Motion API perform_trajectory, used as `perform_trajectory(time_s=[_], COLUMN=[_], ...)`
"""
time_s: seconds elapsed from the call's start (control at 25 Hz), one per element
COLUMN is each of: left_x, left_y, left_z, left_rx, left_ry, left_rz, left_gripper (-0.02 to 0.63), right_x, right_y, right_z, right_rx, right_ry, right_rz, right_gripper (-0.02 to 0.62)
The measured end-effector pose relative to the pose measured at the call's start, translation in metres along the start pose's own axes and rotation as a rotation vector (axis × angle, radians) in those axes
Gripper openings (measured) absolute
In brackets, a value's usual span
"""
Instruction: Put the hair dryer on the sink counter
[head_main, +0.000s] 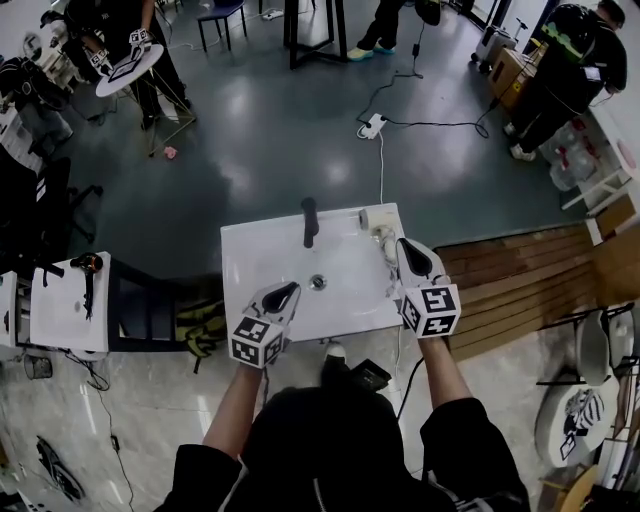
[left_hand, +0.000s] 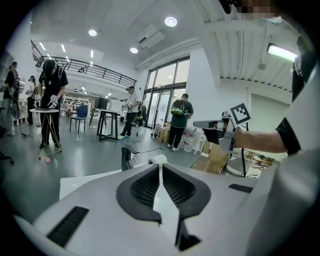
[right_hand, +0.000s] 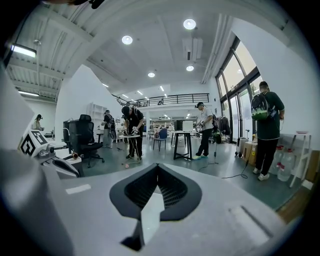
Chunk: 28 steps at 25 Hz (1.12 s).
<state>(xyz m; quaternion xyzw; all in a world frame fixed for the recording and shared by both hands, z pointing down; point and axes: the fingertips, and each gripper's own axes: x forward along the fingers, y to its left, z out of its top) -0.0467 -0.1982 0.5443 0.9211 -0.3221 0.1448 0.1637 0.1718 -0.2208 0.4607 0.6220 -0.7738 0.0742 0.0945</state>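
The hair dryer (head_main: 88, 270), black with a copper-coloured end, lies on a small white side table (head_main: 60, 325) at the far left, well away from both grippers. The white sink counter (head_main: 260, 262) stands in front of me with a black faucet (head_main: 309, 220) and a drain (head_main: 318, 282). My left gripper (head_main: 283, 295) hovers over the counter's front left edge, shut and empty. My right gripper (head_main: 415, 258) hangs over the counter's right side, also shut on nothing. In the left gripper view the closed jaws (left_hand: 160, 167) point at the faucet (left_hand: 127, 157). The right gripper's (right_hand: 158, 167) jaws are shut too.
A white roll (head_main: 372, 218) sits at the counter's back right corner. A black rack (head_main: 150, 310) stands between the side table and the sink. A wooden platform (head_main: 540, 280) lies to the right. A power strip (head_main: 372, 125) and cable cross the floor beyond. Several people stand around the room.
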Motion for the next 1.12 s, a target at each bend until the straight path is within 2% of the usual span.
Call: perform_trajectory(time_s=[1.12], left_x=[0.0013], left_y=[-0.0069], left_z=[-0.0080], left_rx=[-0.007], left_ry=[0.006], left_rz=[-0.008], left_gripper=[0.028], right_x=[-0.0029], right_y=[-0.0057], right_z=[-0.0028], right_rx=[-0.004], right_ry=[0.016], right_rz=[-0.012], right_gripper=[0.005])
